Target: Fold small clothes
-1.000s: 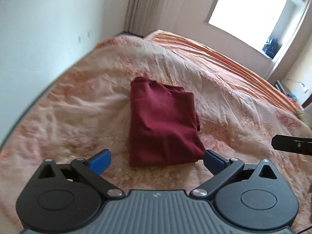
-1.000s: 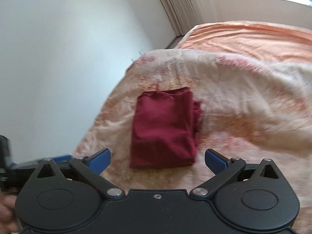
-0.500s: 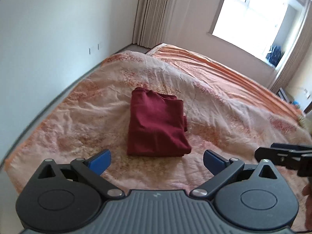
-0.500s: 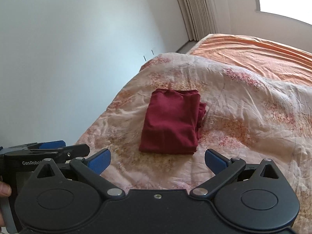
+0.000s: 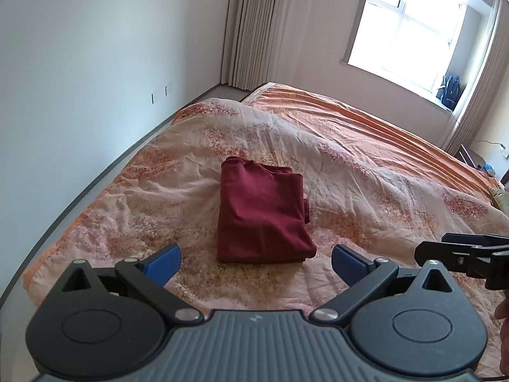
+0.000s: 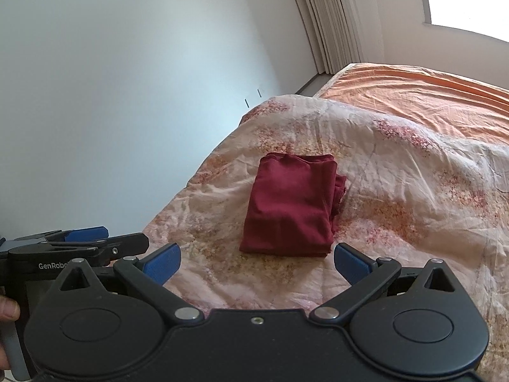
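Note:
A dark red garment [image 5: 262,213] lies folded into a neat rectangle on the floral bedspread [image 5: 178,191]; the right wrist view shows the garment [image 6: 292,207] too, with a few layers sticking out on its right side. My left gripper [image 5: 256,265] hovers open just short of the garment's near edge, nothing between its blue pads. My right gripper [image 6: 256,264] is open as well and holds nothing, pulled back from the cloth. Each gripper appears at the edge of the other's view.
The floral bedspread [image 6: 413,191] covers the near part of the bed; an orange sheet [image 5: 366,127] covers the far part. A white wall [image 5: 79,79] runs along the left edge of the bed. Curtains [image 5: 251,25] and a bright window [image 5: 407,22] stand behind.
Both grippers have drawn back and up from the folded garment, so it looks smaller and more of the room shows. The garment has stayed put.

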